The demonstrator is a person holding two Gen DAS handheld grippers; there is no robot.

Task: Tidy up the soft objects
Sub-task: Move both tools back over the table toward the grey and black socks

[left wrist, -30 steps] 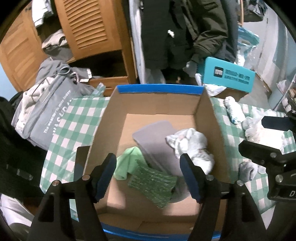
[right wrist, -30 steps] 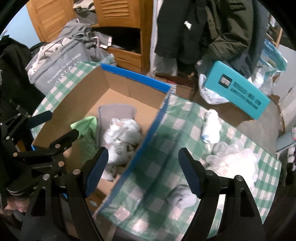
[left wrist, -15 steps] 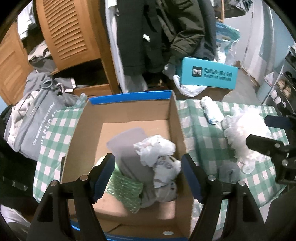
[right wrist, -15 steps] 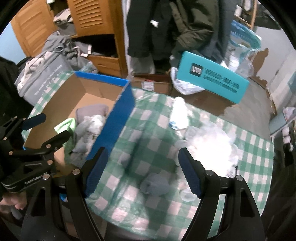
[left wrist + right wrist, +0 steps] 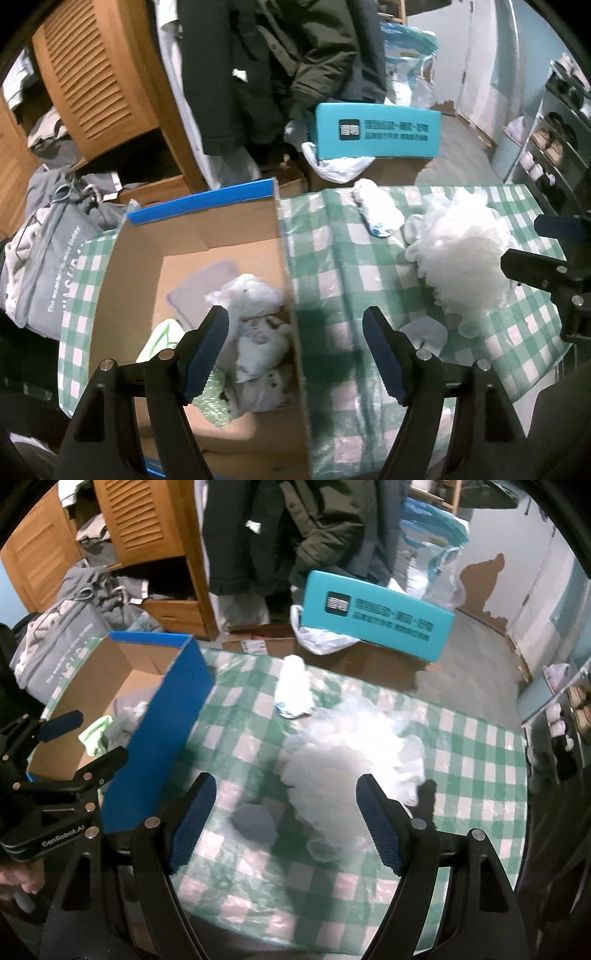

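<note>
A cardboard box with blue edges sits on the left of the green checked table. It holds a grey cloth, crumpled white plastic and green pieces. On the table lie a fluffy white bundle, a rolled white cloth and a small grey item. My left gripper is open and empty, straddling the box's right wall. My right gripper is open and empty, above the grey item and the white bundle.
A teal box stands on cartons behind the table. A wooden wardrobe, hanging dark coats and a pile of grey clothes are at the back and left. A shelf is at the right.
Both grippers have swung to the right, away from the box interior and toward the table. The right gripper now hangs over the white bundle. Both stayed open.
</note>
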